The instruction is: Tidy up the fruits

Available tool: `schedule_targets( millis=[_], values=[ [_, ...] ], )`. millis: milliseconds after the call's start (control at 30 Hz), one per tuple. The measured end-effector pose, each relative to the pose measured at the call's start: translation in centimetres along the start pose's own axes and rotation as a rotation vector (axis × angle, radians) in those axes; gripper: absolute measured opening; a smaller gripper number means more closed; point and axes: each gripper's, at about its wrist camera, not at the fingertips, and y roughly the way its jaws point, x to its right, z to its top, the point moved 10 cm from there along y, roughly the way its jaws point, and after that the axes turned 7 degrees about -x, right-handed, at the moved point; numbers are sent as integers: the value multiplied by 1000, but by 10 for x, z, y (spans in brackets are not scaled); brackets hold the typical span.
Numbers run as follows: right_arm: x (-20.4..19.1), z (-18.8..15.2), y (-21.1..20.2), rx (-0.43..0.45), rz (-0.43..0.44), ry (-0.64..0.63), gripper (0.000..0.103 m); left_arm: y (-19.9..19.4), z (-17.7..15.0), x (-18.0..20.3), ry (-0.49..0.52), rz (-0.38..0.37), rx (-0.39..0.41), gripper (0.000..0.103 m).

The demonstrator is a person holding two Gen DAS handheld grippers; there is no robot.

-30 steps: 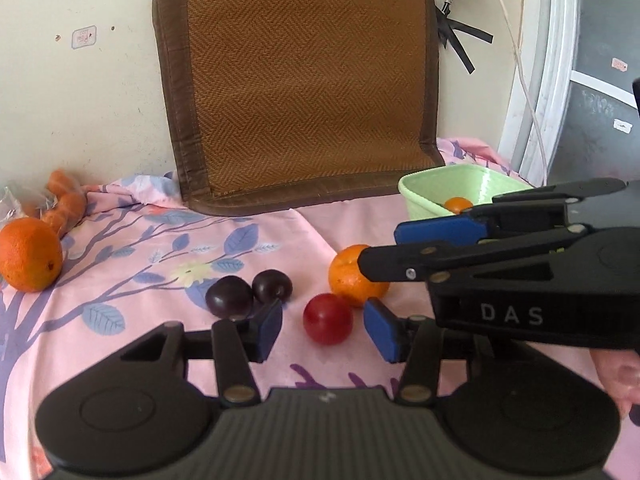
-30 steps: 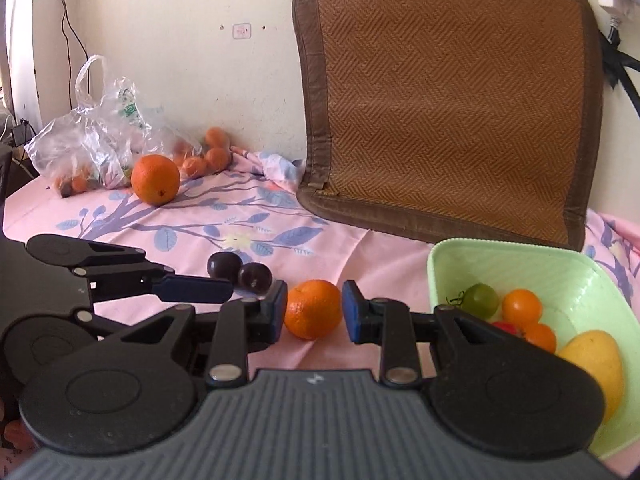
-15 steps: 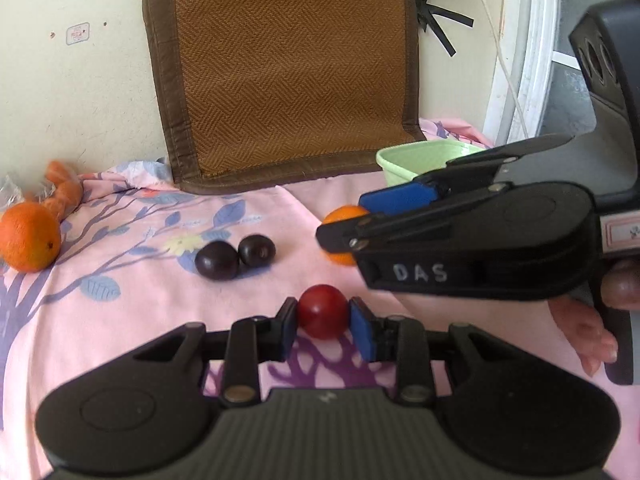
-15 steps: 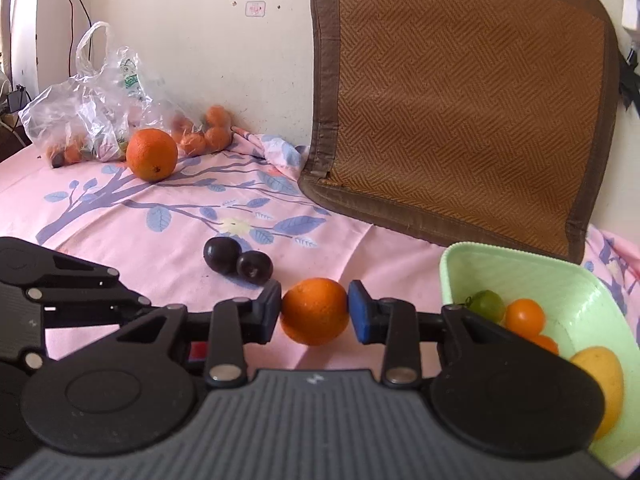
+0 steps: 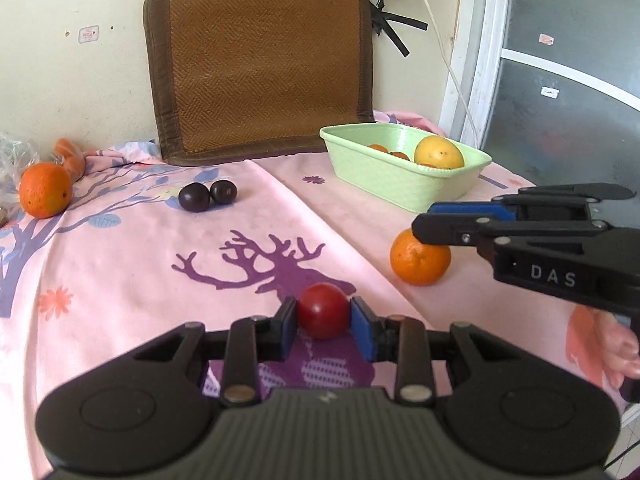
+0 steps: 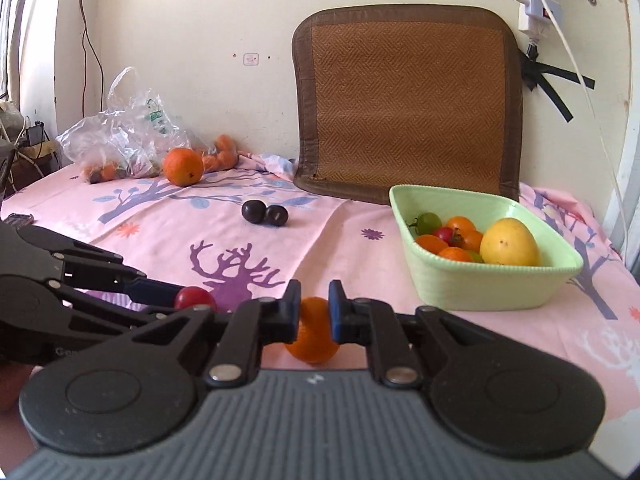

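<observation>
My left gripper (image 5: 323, 322) is shut on a red plum (image 5: 323, 315), held low over the pink cloth; it also shows in the right wrist view (image 6: 193, 298). My right gripper (image 6: 314, 312) has its pads around the top of an orange (image 6: 313, 338). In the left wrist view the orange (image 5: 420, 258) hangs below the right gripper's fingers (image 5: 464, 232), near the cloth. A green basket (image 6: 484, 280) of fruit stands to the right, holding a yellow mango (image 6: 508, 242) and several small tomatoes. Two dark plums (image 6: 264, 213) lie mid-table.
A large orange (image 6: 183, 167) and a plastic bag of fruit (image 6: 120, 144) sit at the far left by the wall. A woven brown mat (image 6: 408, 104) leans against the wall. A cable (image 6: 576, 64) hangs at the right. The table's right edge is close behind the basket.
Both grippers pulled back towards me with their fruit. The left closed on the red plum one second ago. The orange now sits lower between the right pads.
</observation>
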Motion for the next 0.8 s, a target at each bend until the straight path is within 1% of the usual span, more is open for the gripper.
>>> schedule_targets(
  millis=[67, 167, 233, 267, 300, 400, 533, 600, 700, 800],
  values=[
    [0, -1, -2, -6, 1, 4, 17, -1, -2, 2, 13, 17, 11, 29],
    [-1, -4, -4, -10, 1, 10, 18, -3, -2, 2, 9, 23, 14, 30],
    [-1, -8, -7, -11, 5, 17, 18, -4, -3, 1, 2, 25, 15, 32],
    [-1, -9, -9, -10, 10, 26, 19, -4, -3, 1, 1, 25, 16, 36],
    [0, -9, -11, -5, 14, 34, 22, -5, -4, 1, 2, 27, 18, 39],
    [3, -11, -23, 37, 14, 61, 31, -8, -6, 3, 12, 33, 21, 40],
    [5, -16, -34, 62, 31, 90, 31, -14, -8, 4, 5, 22, 37, 45],
    [4, -19, -36, 61, 33, 92, 32, -18, -8, 3, 3, 17, 46, 47],
    [6, -25, -36, 51, 33, 108, 32, -24, -8, 1, -7, 13, 54, 49],
    [9, -26, -31, 44, 26, 115, 33, -22, -4, -3, -20, 25, 50, 49]
  ],
)
